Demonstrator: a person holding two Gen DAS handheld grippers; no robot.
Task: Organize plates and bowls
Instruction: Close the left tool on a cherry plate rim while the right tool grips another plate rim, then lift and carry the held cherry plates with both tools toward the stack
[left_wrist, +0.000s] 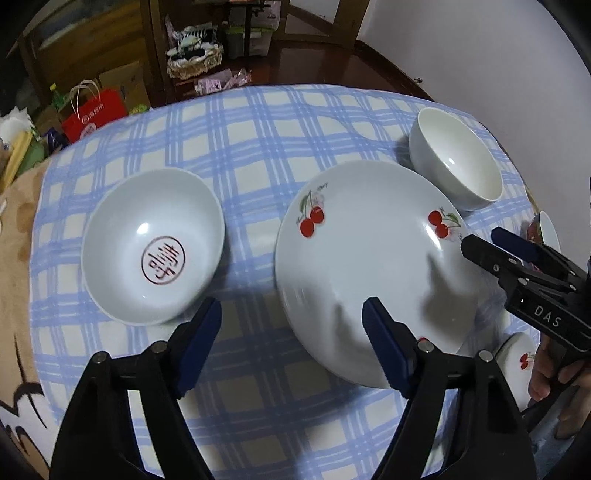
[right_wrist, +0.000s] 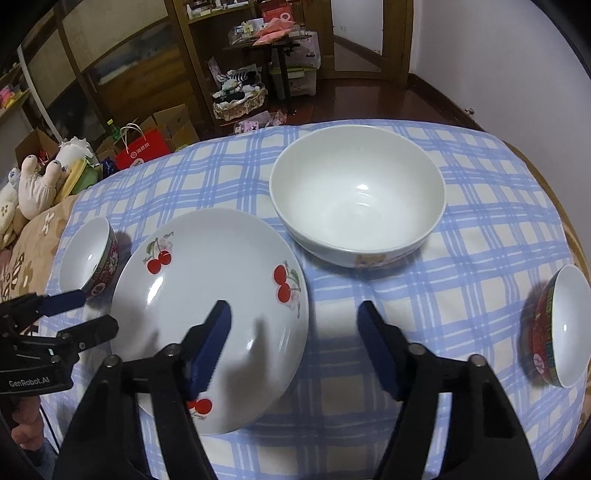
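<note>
Cherry plate (right_wrist: 210, 295) straddled at opposite rims by left gripper (left_wrist: 291, 321) and right gripper (right_wrist: 295, 325); jaws parted, nothing held. Judged: grasp step; closure on rim needed next.

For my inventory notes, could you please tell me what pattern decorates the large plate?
Red cherry pairs with green leaves on the white plate, clearest in the right wrist view.

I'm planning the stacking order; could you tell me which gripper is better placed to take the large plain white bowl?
Right. The large white bowl lies just ahead of the open right gripper; the left gripper would have to cross the cherry plate.
</note>
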